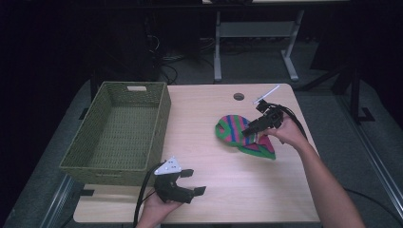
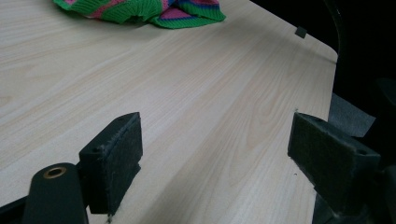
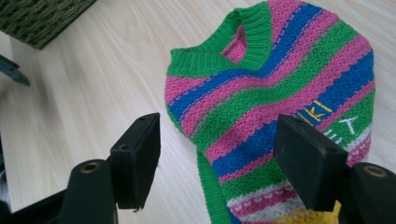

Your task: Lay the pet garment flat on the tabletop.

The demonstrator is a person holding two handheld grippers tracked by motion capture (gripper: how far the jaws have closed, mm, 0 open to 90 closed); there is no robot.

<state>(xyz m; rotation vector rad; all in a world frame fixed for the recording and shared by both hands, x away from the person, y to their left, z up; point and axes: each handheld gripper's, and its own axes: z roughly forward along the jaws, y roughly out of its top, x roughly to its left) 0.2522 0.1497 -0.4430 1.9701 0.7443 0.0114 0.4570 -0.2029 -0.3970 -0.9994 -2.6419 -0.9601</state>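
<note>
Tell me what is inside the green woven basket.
The basket shows a bare woven floor in the high view, with nothing lying on it. Its near wall hides the nearest strip of floor. The striped sweater lies outside on the table.

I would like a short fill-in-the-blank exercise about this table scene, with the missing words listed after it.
1. The striped sweater lies on the ____.
2. The right gripper hovers over the sweater with its jaws ____.
3. The woven basket is ____ in colour.
4. The left gripper holds ____.

Missing words: table; open; green; nothing
</note>
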